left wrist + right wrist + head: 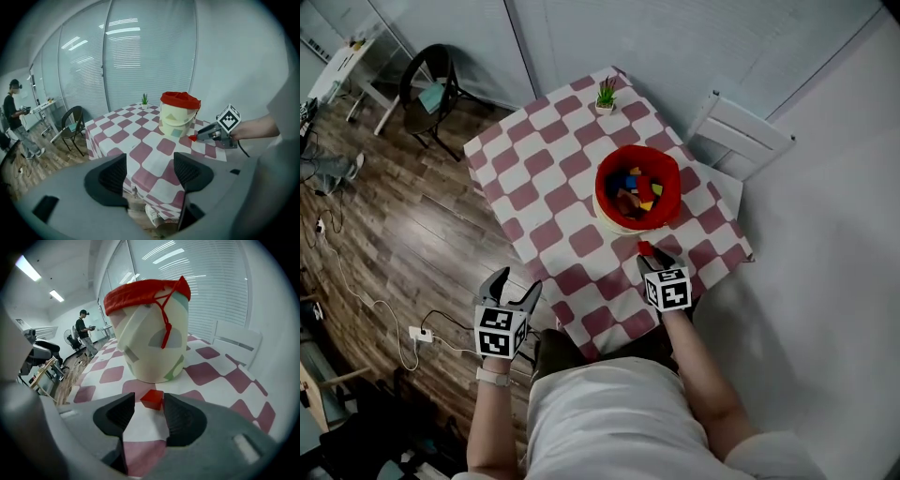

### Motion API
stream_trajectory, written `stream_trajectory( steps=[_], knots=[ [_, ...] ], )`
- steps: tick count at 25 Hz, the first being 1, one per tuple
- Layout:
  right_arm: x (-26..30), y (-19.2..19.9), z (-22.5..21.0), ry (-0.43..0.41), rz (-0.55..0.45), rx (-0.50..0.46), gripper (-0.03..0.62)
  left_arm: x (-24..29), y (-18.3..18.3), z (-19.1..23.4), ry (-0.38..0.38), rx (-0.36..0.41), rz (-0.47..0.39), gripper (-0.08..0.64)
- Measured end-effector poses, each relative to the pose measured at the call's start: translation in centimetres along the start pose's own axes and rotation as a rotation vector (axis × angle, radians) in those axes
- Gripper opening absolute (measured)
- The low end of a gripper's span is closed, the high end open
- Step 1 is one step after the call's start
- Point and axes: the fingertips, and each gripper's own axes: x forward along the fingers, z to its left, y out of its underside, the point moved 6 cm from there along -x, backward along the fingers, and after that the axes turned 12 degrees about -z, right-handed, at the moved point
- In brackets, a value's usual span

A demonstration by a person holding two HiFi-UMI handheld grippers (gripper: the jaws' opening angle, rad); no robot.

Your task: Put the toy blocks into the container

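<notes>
Here we see the red block [152, 399] sitting between the tips of the right gripper [656, 264]. The jaws are drawn partway in around it. The right jaw touches the block's side, while a thin gap shows on the left, so we read them as not yet clamped. We cannot tell whether the block rests on the cloth or is lifted just off it. It is a cube, so it has no long axis, and it sits turned, with one vertical edge facing the gripper's camera. It lies just in front of the container [150, 345], near it but not touching.

The container stands upright on the table [553, 169], its long axis vertical and its mouth facing up. It has a red fabric rim, and a red drawstring [165, 319] hangs down its cream wall. Pale shapes are printed on that wall, a triangle and a square among them. Inside lie mixed blocks [636, 194] in red, yellow and blue.

The left gripper [515, 286] hangs off the near edge of the table, over the wooden floor. Its jaws are spread wide with nothing between them. Each gripper carries a cube with black-and-white square markers.

A small potted plant [606, 95] stands at the far corner of the checkered cloth.
</notes>
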Motion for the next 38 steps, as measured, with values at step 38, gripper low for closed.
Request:
stream_trajectory(
  steps=[38],
  knots=[
    [-3.0, -4.4, 2.3, 0.056, -0.093, -0.028, 0.16, -0.6, 0.8, -0.9, 0.066, -0.012, -0.043, 0.313]
  ],
)
